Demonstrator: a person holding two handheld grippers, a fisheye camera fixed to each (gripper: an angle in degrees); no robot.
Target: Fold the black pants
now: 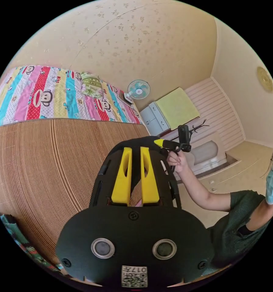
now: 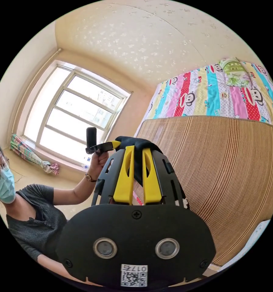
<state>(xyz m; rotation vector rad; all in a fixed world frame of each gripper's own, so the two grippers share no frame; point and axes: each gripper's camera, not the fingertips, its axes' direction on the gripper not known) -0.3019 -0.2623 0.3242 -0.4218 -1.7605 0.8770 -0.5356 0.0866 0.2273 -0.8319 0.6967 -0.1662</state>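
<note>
left gripper [image 1: 136, 155]: jaws nearly together, pinching black cloth | right gripper [image 2: 138, 153]: jaws nearly together, pinching black cloth | both raised, arms bent, grippers close together

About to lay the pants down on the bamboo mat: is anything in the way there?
Nothing visible. Both grippers, left and right, hold the black pants above the bamboo mat. The striped quilt and pillow lie beyond its far edge.

Pants [image 1: 142, 143] hang between claws above mat [image 1: 51, 170].
</note>
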